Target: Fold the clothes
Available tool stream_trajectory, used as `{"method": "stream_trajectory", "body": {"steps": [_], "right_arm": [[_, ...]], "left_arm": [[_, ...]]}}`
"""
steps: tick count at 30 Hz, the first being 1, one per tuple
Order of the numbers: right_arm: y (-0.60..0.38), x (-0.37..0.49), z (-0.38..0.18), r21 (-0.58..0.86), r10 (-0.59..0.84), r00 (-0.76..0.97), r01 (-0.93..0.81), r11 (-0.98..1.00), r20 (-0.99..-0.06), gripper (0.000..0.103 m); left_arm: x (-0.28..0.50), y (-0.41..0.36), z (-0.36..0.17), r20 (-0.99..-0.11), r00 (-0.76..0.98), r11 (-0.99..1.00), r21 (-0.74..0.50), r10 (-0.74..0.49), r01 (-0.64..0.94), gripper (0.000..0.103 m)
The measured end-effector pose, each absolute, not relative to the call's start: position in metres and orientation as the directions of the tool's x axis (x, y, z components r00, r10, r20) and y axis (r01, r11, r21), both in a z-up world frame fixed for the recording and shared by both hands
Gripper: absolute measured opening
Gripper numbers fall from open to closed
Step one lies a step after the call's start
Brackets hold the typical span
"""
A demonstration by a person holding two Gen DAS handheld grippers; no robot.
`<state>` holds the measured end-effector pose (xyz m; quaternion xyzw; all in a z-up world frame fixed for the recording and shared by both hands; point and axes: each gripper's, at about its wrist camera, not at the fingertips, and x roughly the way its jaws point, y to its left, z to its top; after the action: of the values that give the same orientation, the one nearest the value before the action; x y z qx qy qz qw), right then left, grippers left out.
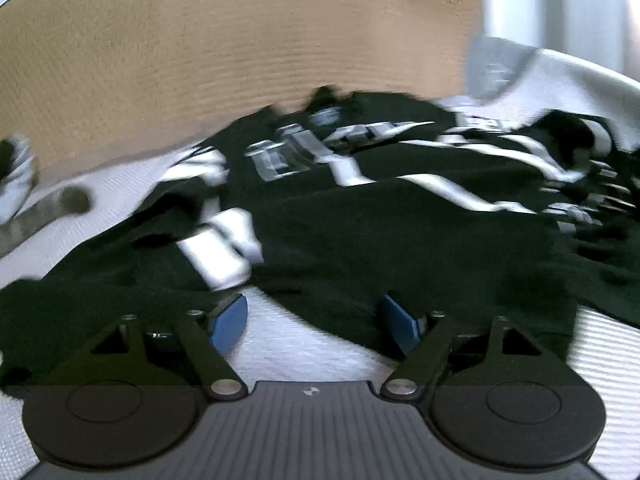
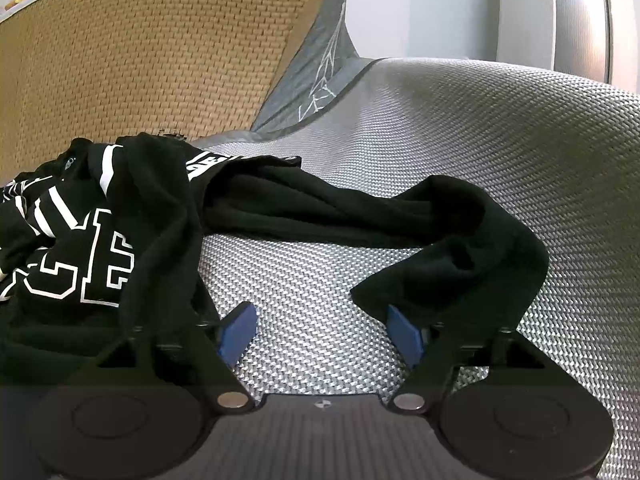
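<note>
A black garment (image 1: 360, 232) with white stripes and block letters lies spread on a grey woven surface (image 1: 304, 344); this view is blurred. My left gripper (image 1: 316, 320) is open at its near hem, and only the hem's edge and bare surface show between the blue pads (image 1: 230, 328). In the right wrist view the same garment (image 2: 100, 248) is bunched at the left. Its black sleeve (image 2: 452, 248) runs right and curls down toward my right finger. My right gripper (image 2: 322, 332) is open over bare grey surface (image 2: 320, 280), with the sleeve end just beyond its right pad (image 2: 404, 336).
A tan woven panel (image 2: 140, 60) stands behind the garment. A grey cushion with a white line pattern (image 2: 320, 68) leans at its right end. A blurred grey and white item (image 1: 16, 184) lies at the far left. The grey surface extends to the right (image 2: 520, 140).
</note>
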<state>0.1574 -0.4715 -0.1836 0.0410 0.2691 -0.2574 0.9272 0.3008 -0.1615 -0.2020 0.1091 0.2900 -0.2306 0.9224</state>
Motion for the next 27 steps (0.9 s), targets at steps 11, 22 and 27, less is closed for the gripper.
{"method": "stream_trajectory", "body": {"steps": [11,22,27], "right_arm": [[-0.47,0.157,-0.184,-0.058,-0.451,0.728,0.496,0.867,-0.517,0.078],[-0.469,0.157,-0.185,-0.052,-0.444,0.735,0.49,0.87,-0.512,0.078],[-0.469,0.155,-0.186,-0.058,-0.434,0.745,0.473,0.879,-0.506,0.078]], "left_arm": [[0.261,-0.202,-0.178,-0.556,0.615,0.73,0.02,-0.559,0.683,0.087],[0.25,-0.223,-0.199,-0.641,0.601,0.728,0.094,-0.478,0.679,0.094],[0.255,-0.225,-0.198,-0.641,0.622,0.755,0.099,-0.45,0.648,0.085]]}}
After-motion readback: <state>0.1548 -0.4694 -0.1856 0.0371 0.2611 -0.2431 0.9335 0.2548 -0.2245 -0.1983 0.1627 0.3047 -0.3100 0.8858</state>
